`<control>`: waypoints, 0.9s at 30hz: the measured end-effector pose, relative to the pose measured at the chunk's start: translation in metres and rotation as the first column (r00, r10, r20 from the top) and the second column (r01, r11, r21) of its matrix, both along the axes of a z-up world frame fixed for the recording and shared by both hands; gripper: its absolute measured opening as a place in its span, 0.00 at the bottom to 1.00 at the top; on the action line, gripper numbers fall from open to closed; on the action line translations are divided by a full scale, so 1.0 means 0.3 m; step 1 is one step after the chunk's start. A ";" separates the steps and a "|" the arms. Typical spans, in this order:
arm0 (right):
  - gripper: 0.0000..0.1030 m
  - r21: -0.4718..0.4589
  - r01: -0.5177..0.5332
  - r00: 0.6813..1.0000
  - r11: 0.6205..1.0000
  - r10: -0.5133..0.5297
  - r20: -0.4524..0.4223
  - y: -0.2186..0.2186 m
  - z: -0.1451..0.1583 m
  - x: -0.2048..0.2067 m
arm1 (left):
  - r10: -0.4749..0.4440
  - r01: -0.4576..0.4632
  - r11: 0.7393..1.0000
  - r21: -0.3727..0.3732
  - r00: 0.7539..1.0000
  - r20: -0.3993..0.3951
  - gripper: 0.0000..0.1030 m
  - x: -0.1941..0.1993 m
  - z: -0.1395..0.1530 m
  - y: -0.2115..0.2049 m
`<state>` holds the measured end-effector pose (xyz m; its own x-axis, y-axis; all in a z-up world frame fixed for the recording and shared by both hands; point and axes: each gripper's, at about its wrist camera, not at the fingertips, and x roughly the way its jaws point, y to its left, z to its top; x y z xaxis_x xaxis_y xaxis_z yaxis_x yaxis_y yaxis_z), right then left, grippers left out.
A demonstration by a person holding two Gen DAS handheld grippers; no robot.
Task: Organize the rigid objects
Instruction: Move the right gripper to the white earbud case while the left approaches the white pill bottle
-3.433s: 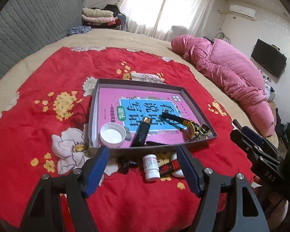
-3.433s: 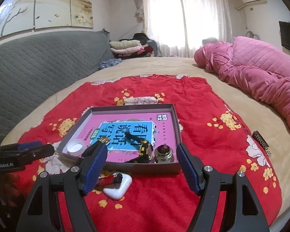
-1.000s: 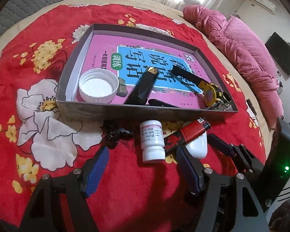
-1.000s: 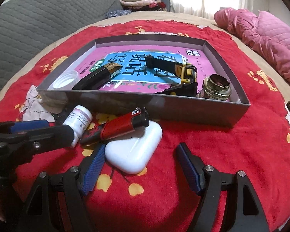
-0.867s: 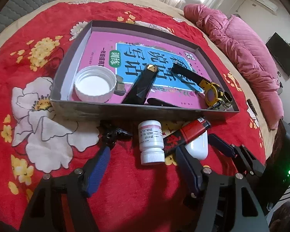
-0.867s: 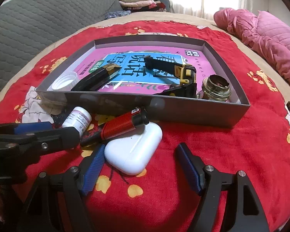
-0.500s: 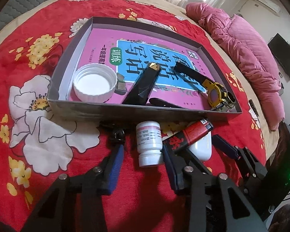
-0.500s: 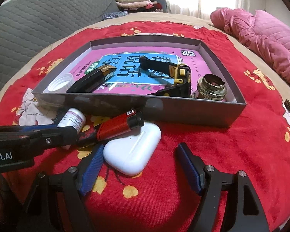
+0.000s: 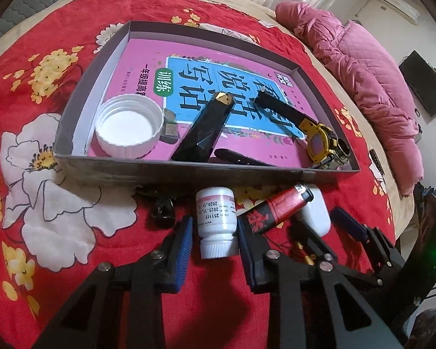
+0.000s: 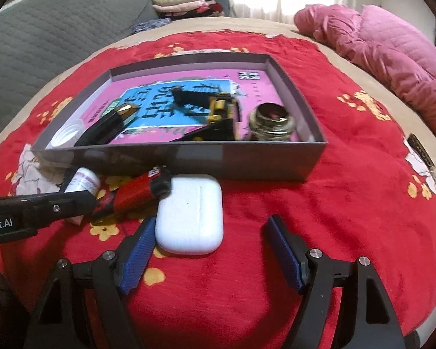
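- A red floral blanket [image 9: 58, 218] covers the bed, with a pink quilt [image 10: 392, 46] beyond it.
- The white pill bottle [image 9: 216, 221] reads "2028.11.11" and "251117".
- It lies capped, in front of the grey box [image 9: 189, 171], beside a red lighter [image 9: 276, 209].
- The left claw [image 9: 215, 244] has narrowed around the bottle, pads just beside it.
- The right claw [image 10: 209, 250] gapes wide at the white earbud case [image 10: 190, 215].

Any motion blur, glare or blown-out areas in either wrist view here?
Left wrist view: sharp, the date print on the white pill bottle is readable; window top right blown out. Right wrist view: motion-smeared, the yellow watch and book text in the gray box are soft; window overexposed. Both show fisheye bending and dark corners.
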<state>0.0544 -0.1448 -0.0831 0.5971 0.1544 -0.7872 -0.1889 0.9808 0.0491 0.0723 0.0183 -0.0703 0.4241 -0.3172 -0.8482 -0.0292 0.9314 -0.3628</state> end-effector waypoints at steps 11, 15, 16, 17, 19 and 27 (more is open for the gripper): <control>0.75 0.018 0.017 1.000 1.000 -0.017 -0.009 -0.001 -0.022 0.043 | 0.004 -0.004 1.000 -0.012 1.000 0.003 0.30 0.015 -0.010 0.004; 0.75 0.006 0.012 1.000 1.000 -0.012 -0.008 0.007 -0.034 0.049 | 0.004 -0.004 1.000 -0.012 1.000 0.003 0.30 0.017 -0.013 0.006; 0.75 0.006 0.011 1.000 1.000 -0.011 -0.008 0.008 -0.035 0.050 | 0.004 -0.004 1.000 -0.012 1.000 0.004 0.30 0.019 -0.014 0.005; 0.75 0.002 0.008 1.000 1.000 -0.008 -0.007 0.010 -0.035 0.051 | 0.004 -0.004 1.000 -0.010 1.000 0.005 0.30 0.021 -0.015 0.004; 0.75 -0.009 -0.006 1.000 1.000 0.006 -0.002 0.015 -0.037 0.053 | 0.003 -0.003 1.000 -0.005 1.000 0.007 0.30 0.023 -0.017 0.002; 0.57 -0.038 -0.087 0.996 0.996 0.088 0.022 0.044 -0.029 0.043 | 0.001 -0.001 1.000 0.001 1.000 0.016 0.28 0.028 -0.025 -0.005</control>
